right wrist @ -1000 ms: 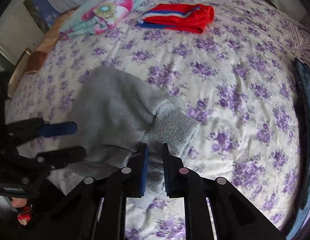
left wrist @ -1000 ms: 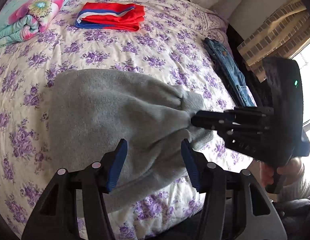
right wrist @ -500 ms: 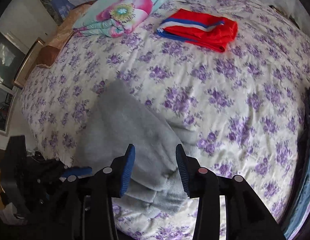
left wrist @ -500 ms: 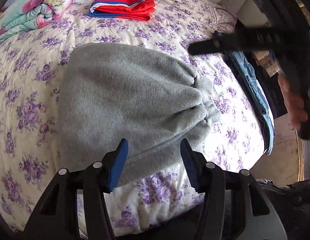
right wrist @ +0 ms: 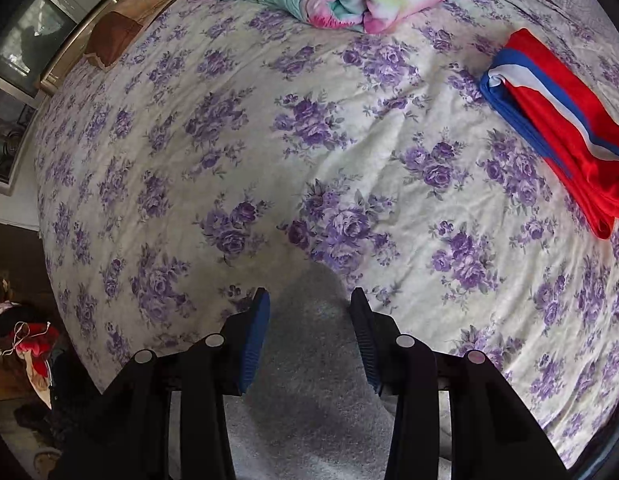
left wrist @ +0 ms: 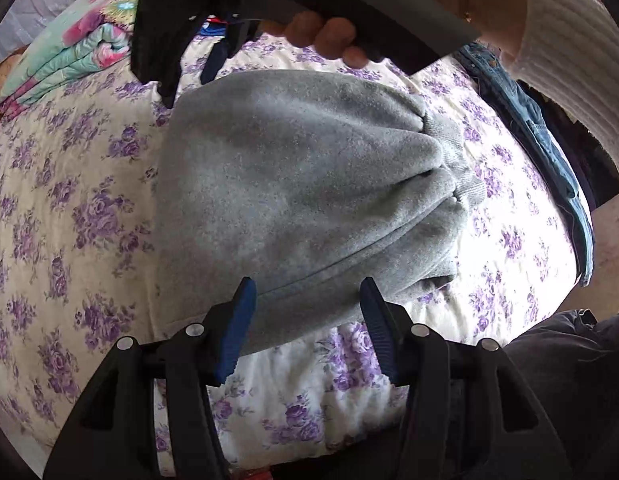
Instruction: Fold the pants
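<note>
From the left wrist view, the grey pants [left wrist: 309, 184] lie folded into a thick bundle on the flowered bed [left wrist: 69, 208], the ribbed cuffs bunched at the bundle's right end, the long axis running left to right across the view. The left gripper [left wrist: 305, 312] hangs with its jaws wide apart and empty over the near edge of the bundle, so the cloth lies straight ahead of it and just beneath. The right hand [left wrist: 325, 36] reaches across the top of the view, carrying its tool above the far left corner. A pair of blue jeans [left wrist: 541, 148] lies along the bed's right side, and a folded floral quilt [left wrist: 65, 56] sits at the far left.

From the right wrist view, the right gripper [right wrist: 309, 320] is also spread open with nothing in it, the far corner of the pants [right wrist: 309, 380] showing between and below its jaws. Red folded shorts [right wrist: 557, 128] lie well apart to the right. I'd judge each gripper sits nearest its own edge for a next fold.
</note>
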`<state>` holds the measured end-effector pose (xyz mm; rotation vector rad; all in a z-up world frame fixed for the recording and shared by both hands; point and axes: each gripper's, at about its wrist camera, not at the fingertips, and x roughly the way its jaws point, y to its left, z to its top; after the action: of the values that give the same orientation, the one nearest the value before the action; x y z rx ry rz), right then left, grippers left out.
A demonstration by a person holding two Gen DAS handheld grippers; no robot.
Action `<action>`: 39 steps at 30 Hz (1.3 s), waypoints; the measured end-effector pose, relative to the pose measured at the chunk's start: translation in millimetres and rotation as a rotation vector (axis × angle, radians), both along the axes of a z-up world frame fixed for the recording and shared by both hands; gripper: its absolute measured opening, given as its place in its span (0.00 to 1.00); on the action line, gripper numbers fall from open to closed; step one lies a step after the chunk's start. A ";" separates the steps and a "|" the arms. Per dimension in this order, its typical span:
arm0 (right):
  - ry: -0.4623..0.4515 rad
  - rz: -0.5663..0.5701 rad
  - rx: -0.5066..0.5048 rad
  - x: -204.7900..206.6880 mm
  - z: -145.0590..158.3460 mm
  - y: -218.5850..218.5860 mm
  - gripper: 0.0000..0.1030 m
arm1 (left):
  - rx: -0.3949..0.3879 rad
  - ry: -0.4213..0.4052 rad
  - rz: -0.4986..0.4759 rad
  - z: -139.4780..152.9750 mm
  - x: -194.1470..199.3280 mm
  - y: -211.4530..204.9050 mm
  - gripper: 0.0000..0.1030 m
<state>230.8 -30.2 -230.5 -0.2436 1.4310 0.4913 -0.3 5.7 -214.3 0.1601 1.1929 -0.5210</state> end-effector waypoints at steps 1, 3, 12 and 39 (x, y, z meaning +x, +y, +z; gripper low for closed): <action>0.005 0.001 -0.031 -0.2 -3.1 -0.6 0.48 | -0.018 0.007 0.017 -2.2 2.3 6.7 0.50; 0.008 -0.008 -0.073 -0.8 -6.7 -5.8 0.59 | -0.052 0.034 0.039 -7.4 7.7 16.6 0.50; 0.060 -0.101 -0.056 -6.1 -25.8 -15.3 0.15 | -0.090 0.110 0.042 -45.8 10.6 23.9 0.37; -0.168 -0.676 0.142 -250.4 64.6 -252.3 0.76 | -0.425 0.484 0.368 -96.0 99.7 110.7 0.62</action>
<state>-19.6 -282.4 -165.9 0.3048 1.2157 0.0129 99.4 116.4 -310.3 -0.5693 1.5066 -0.4876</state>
